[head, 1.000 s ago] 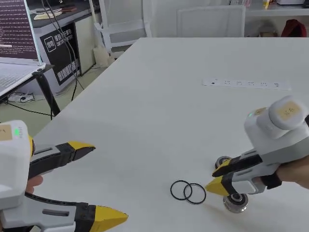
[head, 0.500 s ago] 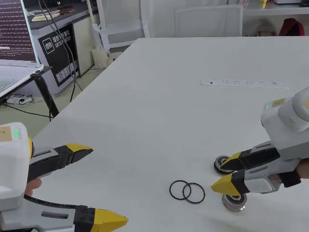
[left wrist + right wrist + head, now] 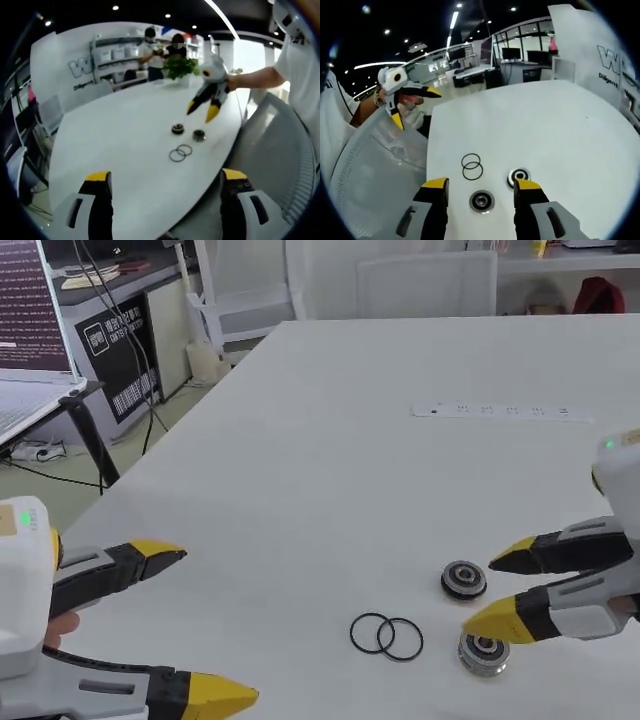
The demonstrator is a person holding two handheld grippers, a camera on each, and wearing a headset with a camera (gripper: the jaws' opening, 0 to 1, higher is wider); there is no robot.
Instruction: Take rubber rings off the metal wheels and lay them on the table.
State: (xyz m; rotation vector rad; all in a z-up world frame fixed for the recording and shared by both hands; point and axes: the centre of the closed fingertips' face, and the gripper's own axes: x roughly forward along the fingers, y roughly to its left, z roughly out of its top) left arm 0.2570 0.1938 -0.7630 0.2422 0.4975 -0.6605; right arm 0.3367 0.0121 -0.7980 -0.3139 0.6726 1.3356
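Since a second ago the right gripper [image 3: 488, 591] has drawn back toward the worktop's right edge, baring the wheel it stood over.

Head view: its claw is spread and pinches nothing. Two metal wheels sit just off its tips, the farther wheel [image 3: 464, 579] and the nearer wheel [image 3: 484, 652]. Two rubber rings [image 3: 387, 637] lie flat and overlapping on the white worktop [image 3: 330, 460], just left of the wheels and near the near edge. The left gripper [image 3: 198, 625] hangs at the near left corner, its claw spread wide and empty. A white power strip [image 3: 495, 412] lies toward the far right. Beyond the left edge, a black sign [image 3: 112, 352] carries white characters and a barcode, and a laptop screen [image 3: 35, 310] shows lines of text; both are too small to read.

Left gripper view: its yellow-tipped claw [image 3: 166, 176] is spread over the worktop's edge. Ahead lie the rubber rings [image 3: 180, 152], then the metal wheels [image 3: 188, 131], then the right gripper [image 3: 201, 111]. The far wall [image 3: 75, 70] bears a big "W" over smaller, unreadable lettering.

Right gripper view: its claw [image 3: 481, 184] is spread, the nearer wheel [image 3: 482, 201] between the jaws and the farther wheel [image 3: 519, 175] by one tip. The rubber rings [image 3: 472, 167] lie just beyond. The left gripper [image 3: 417, 107] hangs past the worktop's edge.
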